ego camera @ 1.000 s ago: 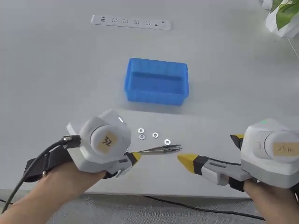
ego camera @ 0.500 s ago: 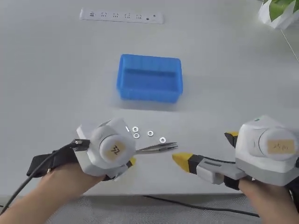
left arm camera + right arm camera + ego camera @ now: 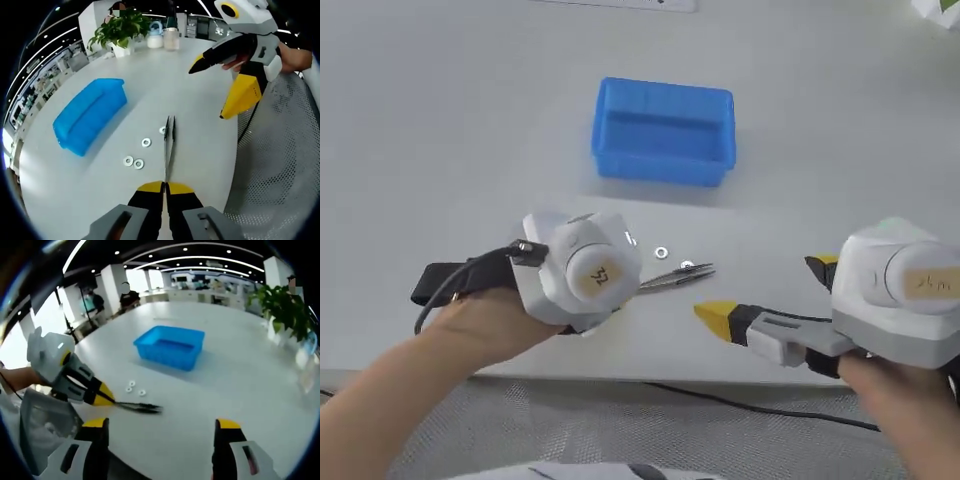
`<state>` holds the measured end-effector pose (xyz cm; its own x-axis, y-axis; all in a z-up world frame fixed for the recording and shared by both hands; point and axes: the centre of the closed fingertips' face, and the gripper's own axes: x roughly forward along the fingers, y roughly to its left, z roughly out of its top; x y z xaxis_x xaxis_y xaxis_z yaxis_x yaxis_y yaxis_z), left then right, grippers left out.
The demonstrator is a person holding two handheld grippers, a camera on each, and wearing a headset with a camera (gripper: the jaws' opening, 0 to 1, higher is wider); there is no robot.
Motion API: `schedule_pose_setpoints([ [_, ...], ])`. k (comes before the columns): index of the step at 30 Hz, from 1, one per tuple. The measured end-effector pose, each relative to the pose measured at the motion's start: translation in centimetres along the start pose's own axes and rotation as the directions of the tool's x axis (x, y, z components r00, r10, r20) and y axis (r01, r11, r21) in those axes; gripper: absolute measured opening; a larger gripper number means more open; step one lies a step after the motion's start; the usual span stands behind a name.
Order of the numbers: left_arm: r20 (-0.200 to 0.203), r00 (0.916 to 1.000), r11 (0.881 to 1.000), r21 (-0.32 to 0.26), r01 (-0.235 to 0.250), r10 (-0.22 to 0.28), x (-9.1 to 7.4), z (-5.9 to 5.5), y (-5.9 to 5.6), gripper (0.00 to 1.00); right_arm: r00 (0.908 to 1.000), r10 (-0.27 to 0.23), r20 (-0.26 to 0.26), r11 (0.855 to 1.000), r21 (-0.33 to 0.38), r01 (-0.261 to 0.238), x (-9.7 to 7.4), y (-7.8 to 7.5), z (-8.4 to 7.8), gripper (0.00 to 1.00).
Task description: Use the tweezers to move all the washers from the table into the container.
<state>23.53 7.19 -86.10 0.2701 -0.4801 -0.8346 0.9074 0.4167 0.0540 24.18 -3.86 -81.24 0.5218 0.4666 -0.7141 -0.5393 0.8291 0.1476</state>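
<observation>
A blue container stands on the white table, open side up. Several small washers lie in front of it, such as one washer and another. My left gripper is shut on the handle end of the metal tweezers. In the left gripper view the tweezers run straight out, tips closed beside a washer. My right gripper hovers open to the right with nothing between its jaws. In the right gripper view the tweezers lie just past the washers.
The table's near edge runs just below both grippers, with a black cable hanging along it. A potted plant stands at the far side. Bare tabletop lies between the washers and the container.
The head camera has shifted. My left gripper has rolled and edged slightly forward with the tweezers, now covering some washers. The right gripper stays open in about the same place.
</observation>
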Motion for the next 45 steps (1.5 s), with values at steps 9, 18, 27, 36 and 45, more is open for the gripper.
schedule_pose_setpoints([
  [9, 0.034, 0.9994, 0.999, 0.042, 0.001, -0.003, -1.9, 1.1, -0.1, 0.00, 0.9982, 0.059, -0.013, 0.996, -0.073, -0.060, 1.4, 1.6, 0.7, 0.79],
  [18, 0.063, 0.9980, 0.997, 0.081, -0.014, 0.009, -3.7, 3.0, -0.6, 0.00, 0.9912, 0.111, -0.073, 0.961, -0.245, -0.125, 4.3, 2.8, 0.5, 0.53],
  [27, 0.104, 0.9945, 0.994, 0.111, -0.019, 0.008, -5.1, 5.2, -1.4, 0.00, 0.9852, 0.155, -0.073, 0.928, -0.330, -0.171, 5.2, 4.3, 1.1, 0.27],
  [36, 0.173, 0.9848, 0.988, 0.150, -0.039, 0.012, -6.6, 7.6, -2.1, 0.00, 0.9798, 0.188, -0.069, 0.907, -0.371, -0.200, 4.3, 5.6, 1.7, 0.15],
  [45, 0.168, 0.9854, 0.991, 0.120, -0.051, 0.031, -9.2, 7.0, -1.7, 0.00, 0.9457, 0.320, -0.054, 0.890, -0.323, -0.320, 4.4, 9.0, 3.1, 0.12],
])
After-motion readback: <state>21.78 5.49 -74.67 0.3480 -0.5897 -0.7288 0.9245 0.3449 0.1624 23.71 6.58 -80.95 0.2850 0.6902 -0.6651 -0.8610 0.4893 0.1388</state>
